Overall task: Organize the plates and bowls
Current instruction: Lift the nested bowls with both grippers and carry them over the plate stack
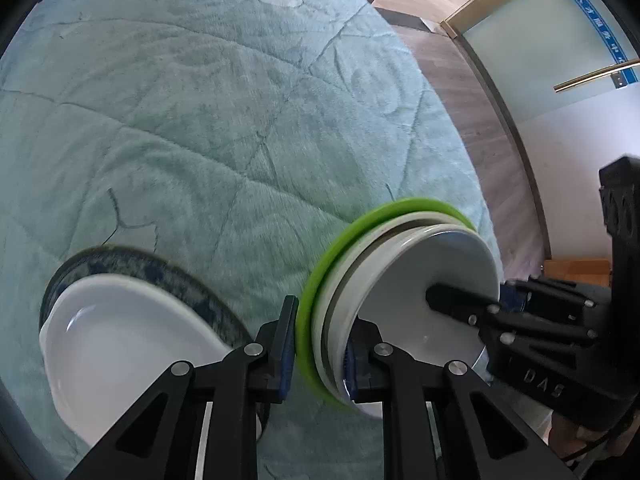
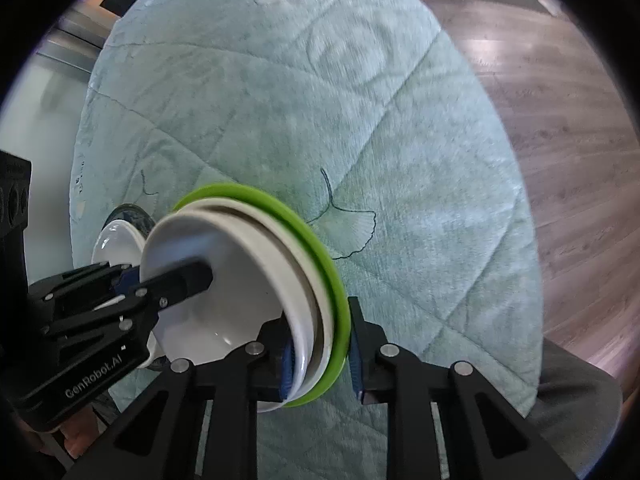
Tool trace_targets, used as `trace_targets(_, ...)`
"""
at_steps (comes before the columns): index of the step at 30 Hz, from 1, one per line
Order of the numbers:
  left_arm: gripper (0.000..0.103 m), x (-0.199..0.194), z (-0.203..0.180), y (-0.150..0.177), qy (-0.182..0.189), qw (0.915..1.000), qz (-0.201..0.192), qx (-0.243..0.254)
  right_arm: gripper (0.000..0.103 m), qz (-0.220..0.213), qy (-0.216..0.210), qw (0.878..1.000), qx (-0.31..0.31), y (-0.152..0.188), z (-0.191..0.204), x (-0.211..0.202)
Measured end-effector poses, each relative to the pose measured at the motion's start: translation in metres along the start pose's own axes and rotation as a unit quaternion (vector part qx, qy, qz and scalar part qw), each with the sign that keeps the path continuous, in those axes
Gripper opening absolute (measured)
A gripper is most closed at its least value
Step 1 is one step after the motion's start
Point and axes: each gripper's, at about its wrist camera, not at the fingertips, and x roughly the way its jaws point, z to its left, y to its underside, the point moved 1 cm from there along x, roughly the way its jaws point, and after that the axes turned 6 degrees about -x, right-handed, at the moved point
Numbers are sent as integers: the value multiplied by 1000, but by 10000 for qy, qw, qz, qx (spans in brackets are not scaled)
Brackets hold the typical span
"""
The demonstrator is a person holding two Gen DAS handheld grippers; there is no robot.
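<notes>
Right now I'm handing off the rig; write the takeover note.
Left tongs: shut on the plate stack, clamping its rim.
Right tongs: shut on the same stack's opposite rim.
Stack: green plate at the back, white plates in front, held on edge above the quilt.
White bowl sits in the dark blue plate on the quilt.
Done: plates gathered.
Left: set the stack down; the bowl's placement is your call.

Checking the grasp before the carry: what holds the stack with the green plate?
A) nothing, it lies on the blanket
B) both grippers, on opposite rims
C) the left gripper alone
B: the left gripper and the right gripper each clamp the stack at its rim.
</notes>
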Motion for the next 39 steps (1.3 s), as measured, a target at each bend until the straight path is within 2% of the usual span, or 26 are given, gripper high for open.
trace_targets(7, 16, -65, -6, 22, 86, 9980, -612, -90, 20, -529, 153, 9983, -204, 13, 24, -53)
trace_targets(15, 16, -155, -3, 53, 73, 9913, -1283, -269, 20, -1088, 121, 9930, -444, 25, 65, -116)
trace_targets(23, 16, -236, 30, 91, -64, 9811, -1851, -566, 20, -1522, 23, 9834, -983, 31, 132, -155)
trace_targets(31, 16, -274, 89, 117, -222, 9766, -1910, -964, 20, -1442, -105, 9787, -1459, 30, 199, -150)
trace_targets(35, 16, -271, 115, 125, -286, 9762, -1811, -1161, 20, -1265, -162, 9790, -1587, 26, 217, -134)
trace_targets(39, 16, -252, 134, 125, -304, 9777, -1604, -1321, 20, -1019, -224, 9821, -1568, 22, 224, -112)
